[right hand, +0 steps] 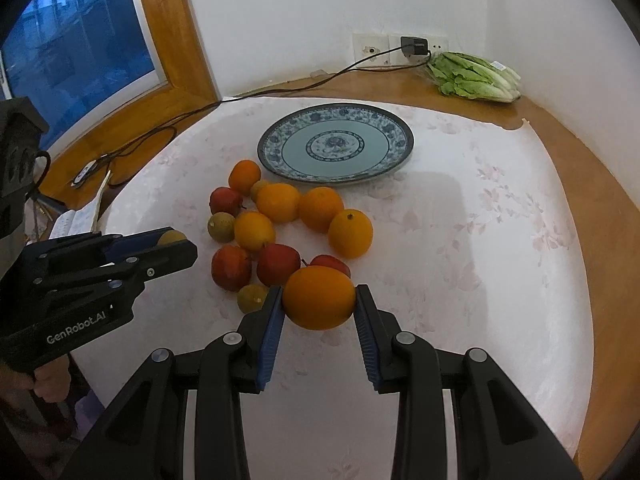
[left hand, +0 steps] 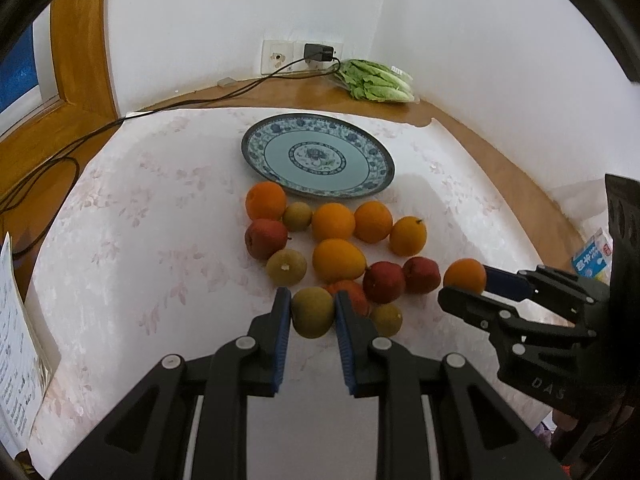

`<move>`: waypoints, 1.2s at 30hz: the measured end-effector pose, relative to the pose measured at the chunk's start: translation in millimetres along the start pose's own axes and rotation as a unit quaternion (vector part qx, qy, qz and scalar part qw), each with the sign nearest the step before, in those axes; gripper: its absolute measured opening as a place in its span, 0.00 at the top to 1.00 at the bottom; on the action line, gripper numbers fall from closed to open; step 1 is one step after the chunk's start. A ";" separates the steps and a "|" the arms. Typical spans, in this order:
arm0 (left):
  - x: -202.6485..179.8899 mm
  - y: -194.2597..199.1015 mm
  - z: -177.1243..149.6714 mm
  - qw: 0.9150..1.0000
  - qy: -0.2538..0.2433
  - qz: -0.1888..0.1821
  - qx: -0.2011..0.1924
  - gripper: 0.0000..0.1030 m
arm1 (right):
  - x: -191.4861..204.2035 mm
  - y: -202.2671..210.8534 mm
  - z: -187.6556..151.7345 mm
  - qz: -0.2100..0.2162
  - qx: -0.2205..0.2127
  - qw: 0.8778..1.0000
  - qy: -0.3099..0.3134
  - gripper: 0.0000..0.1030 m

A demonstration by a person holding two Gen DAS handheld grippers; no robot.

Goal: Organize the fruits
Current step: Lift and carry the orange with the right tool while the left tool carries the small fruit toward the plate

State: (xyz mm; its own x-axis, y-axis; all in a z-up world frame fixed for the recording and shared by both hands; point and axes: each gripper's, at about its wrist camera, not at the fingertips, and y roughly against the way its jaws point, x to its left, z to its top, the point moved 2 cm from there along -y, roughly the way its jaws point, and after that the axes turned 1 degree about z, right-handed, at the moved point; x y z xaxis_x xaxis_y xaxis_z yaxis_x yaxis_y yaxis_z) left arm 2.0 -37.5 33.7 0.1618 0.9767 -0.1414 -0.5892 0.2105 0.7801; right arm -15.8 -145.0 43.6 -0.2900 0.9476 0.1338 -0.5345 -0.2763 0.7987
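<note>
Left hand-held gripper [left hand: 311, 304] grips a greenish fruit [left hand: 312, 312].

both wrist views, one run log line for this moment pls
left gripper: shut on small yellow-green round fruit | right gripper: shut on round orange | blue patterned ceramic plate: empty | other fruit: on tablecloth

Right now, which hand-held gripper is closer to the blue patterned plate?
Neither clearly. The left hand-held gripper, shut on a green-brown fruit, and the right hand-held gripper, shut on an orange, both sit at the pile's near edge, opposite the plate.
</note>
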 end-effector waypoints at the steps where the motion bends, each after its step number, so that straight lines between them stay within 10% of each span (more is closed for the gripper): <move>1: 0.3 -0.2 0.7 1.000 0.000 0.000 0.000 0.78 | -0.3 0.2 0.6 0.001 0.000 1.000 0.000 0.65; 36: 1.3 -5.8 28.0 1.000 0.006 -0.002 0.004 0.78 | -7.7 2.1 31.7 0.007 -0.012 1.000 0.012 0.65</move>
State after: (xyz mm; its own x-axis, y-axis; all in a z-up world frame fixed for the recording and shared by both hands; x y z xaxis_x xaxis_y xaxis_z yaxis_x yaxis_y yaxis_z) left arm 27.7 -38.7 46.0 0.1547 0.9762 -0.1517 -0.5820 0.2141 0.7845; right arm 10.5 -147.8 62.8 -0.3165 0.9397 0.1296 -0.5490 -0.2928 0.7829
